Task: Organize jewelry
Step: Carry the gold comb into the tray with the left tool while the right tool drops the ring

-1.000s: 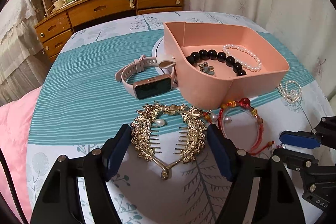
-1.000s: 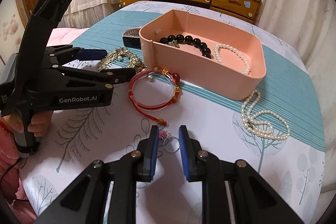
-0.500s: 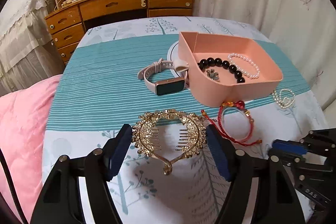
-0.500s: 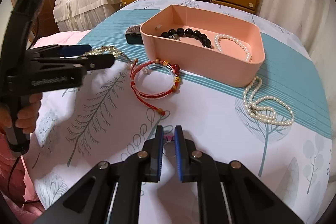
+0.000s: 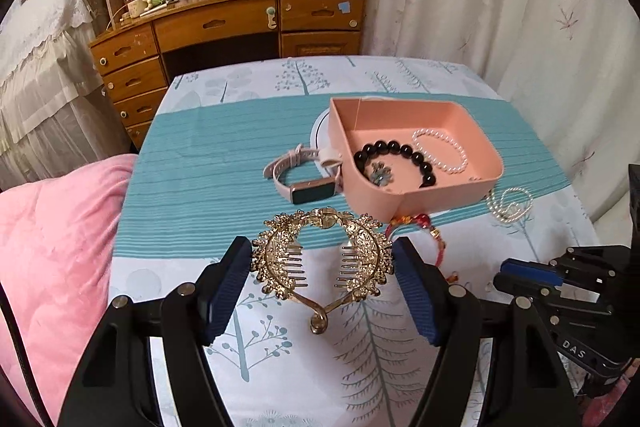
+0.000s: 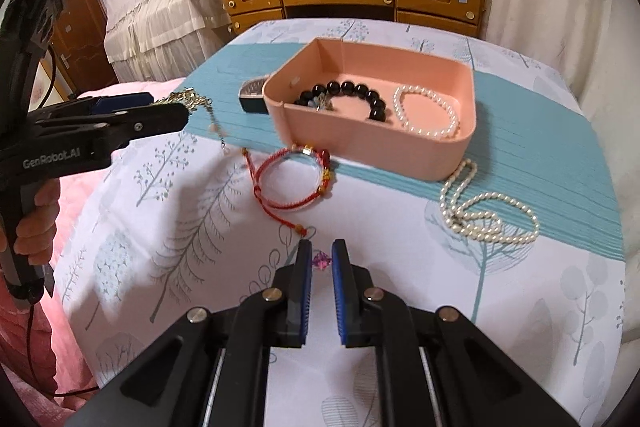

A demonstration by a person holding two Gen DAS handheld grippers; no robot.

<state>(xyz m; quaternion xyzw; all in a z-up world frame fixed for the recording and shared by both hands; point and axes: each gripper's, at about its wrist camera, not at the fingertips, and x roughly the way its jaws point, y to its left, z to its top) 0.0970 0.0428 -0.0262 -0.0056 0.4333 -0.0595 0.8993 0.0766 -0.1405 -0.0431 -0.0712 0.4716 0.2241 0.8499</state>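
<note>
My left gripper is shut on a gold comb hair clip and holds it above the tablecloth; the clip shows in the right wrist view too. My right gripper is shut on a small ring with a pink stone, lifted off the cloth. The pink tray holds a black bead bracelet, a white pearl bracelet and a small brooch. A red cord bracelet lies in front of the tray.
A pink-strapped smartwatch lies left of the tray. A pearl necklace lies right of it. A wooden desk stands behind the table. A pink quilt lies at the left edge.
Both grippers have risen from the table. The left one lifted the gold clip off the cloth. The right one closed on the ring and raised it.
</note>
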